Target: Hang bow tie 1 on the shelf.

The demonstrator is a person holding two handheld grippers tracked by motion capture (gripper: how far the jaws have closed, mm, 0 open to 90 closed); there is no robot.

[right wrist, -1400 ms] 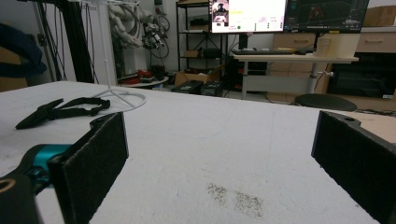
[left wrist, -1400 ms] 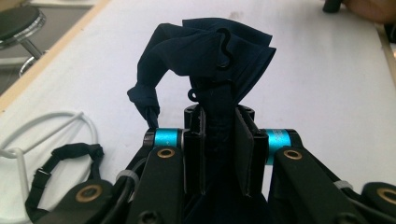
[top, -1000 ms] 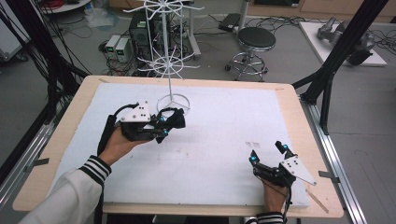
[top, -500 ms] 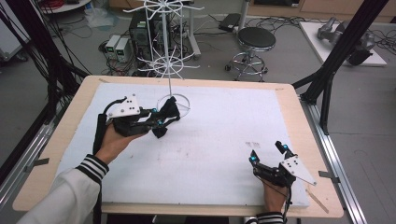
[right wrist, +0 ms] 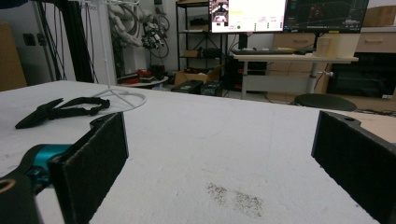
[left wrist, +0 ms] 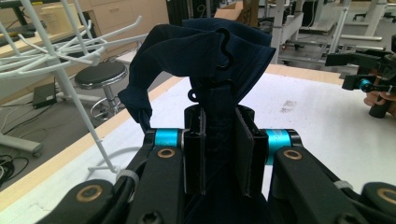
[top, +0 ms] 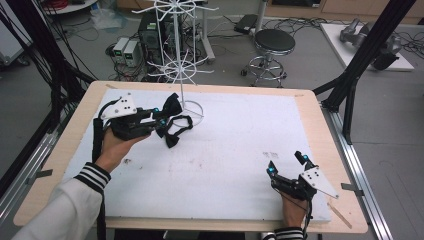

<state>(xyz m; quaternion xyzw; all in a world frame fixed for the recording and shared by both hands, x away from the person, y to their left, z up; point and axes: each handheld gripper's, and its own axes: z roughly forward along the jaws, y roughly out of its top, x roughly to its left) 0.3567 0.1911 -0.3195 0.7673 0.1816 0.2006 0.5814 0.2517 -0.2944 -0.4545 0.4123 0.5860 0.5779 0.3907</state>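
My left gripper is shut on a dark navy bow tie, held a little above the white mat close to the base ring of a white wire rack. In the left gripper view the bow tie stands up between the pads, and a small black hook sits at its top. Its strap loops down onto the mat and lies flat in the right gripper view as the strap. My right gripper rests open near the front right of the table, with nothing between its jaws.
The wire rack's arms spread above the table's far edge, and its ring base stands on the mat. A black stool stands behind the table. Black frame posts rise at the right corner. The wooden table rim borders the mat.
My left gripper has shifted a little left and upward with the bow tie still clamped in it. The right gripper has stayed where it was.
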